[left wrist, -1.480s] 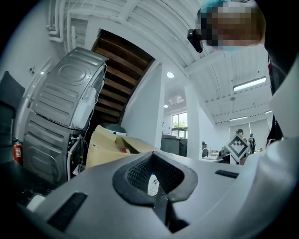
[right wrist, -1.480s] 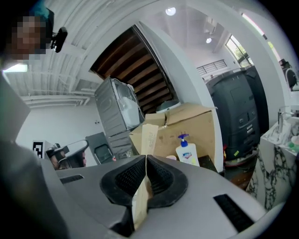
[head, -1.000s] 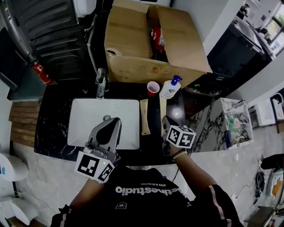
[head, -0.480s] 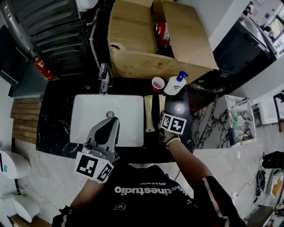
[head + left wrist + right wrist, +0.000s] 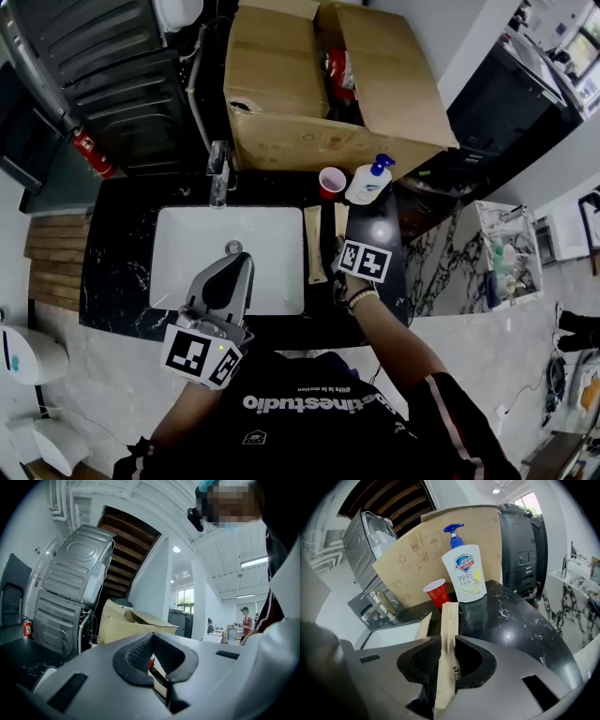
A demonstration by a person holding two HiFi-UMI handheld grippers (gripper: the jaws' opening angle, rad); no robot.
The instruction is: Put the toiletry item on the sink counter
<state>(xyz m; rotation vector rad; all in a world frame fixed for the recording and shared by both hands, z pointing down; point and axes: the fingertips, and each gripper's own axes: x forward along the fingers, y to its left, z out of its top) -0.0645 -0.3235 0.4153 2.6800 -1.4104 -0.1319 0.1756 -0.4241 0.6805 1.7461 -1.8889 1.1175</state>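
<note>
Room lies mostly at 3 o'clock of your right gripper (image 5: 449,643): bare black counter (image 5: 389,267) runs to its right edge there, and the near edge sits just beneath your wrist. At 12 o'clock the way is shorter, closed off by a red cup (image 5: 330,180) and a soap bottle (image 5: 367,183) standing against the box (image 5: 309,141). At 9 o'clock a second packet (image 5: 314,246) lies flat beside the sink (image 5: 187,234) rim. Your right jaws are opening, with the packet (image 5: 449,616) on edge between them, leaning on one pad and pointing toward the bottle. Your left gripper (image 5: 239,261) hangs over the sink's near rim, at 6 o'clock of the faucet (image 5: 217,173), jaws pressed together on nothing.

From the head view the marker cube covers the packet's near end, so only its far end shows, at 12 o'clock of the cube. You cannot tell whether that far end touches the stone. Print on the packet is too small to read. Your left gripper's own body blocks the counter from its view.
</note>
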